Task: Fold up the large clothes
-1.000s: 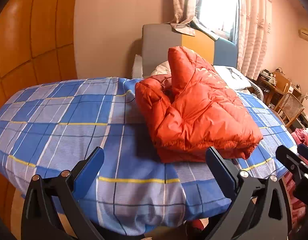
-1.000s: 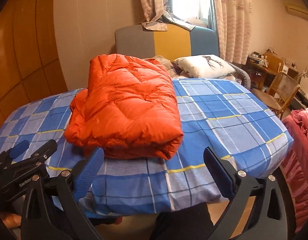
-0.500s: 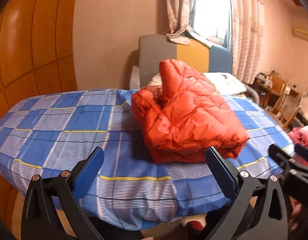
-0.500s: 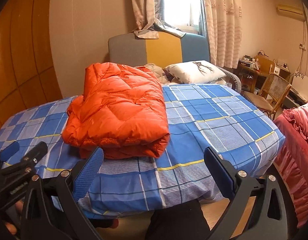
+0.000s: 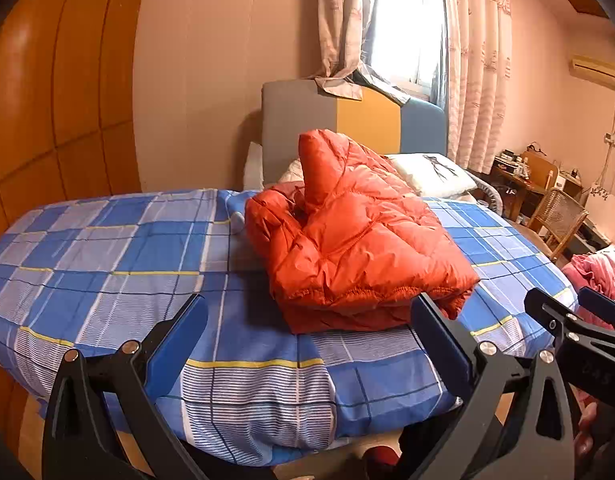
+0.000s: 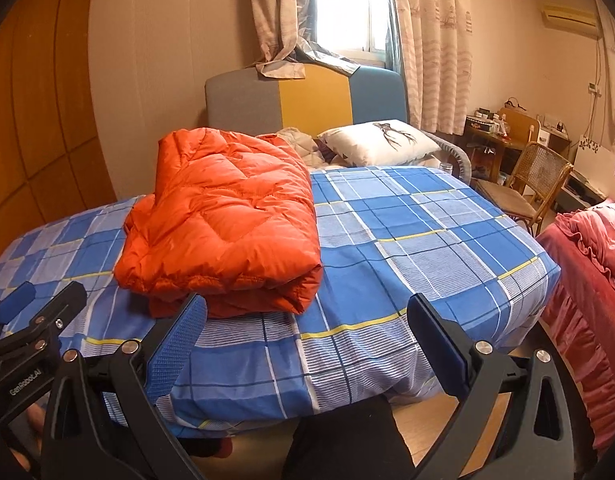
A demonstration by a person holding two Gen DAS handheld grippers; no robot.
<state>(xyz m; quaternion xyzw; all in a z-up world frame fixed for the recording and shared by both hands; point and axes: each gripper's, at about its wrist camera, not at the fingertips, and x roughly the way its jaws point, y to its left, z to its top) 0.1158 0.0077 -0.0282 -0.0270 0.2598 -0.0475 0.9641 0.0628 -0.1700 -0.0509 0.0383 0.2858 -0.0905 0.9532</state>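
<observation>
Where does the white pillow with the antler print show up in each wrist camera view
Left wrist: the pillow sits right of centre, behind the orange jacket, partly hidden by it.
Right wrist: the pillow is just right of centre, fully visible, to the right of the jacket.
Shared landmark: the grey, yellow and blue headboard right behind the pillow in both views.

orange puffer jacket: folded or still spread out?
Folded. The orange puffer jacket sits as a compact stacked bundle on the plaid bedspread, layered edges showing at its near end. Neither gripper touches it.
</observation>
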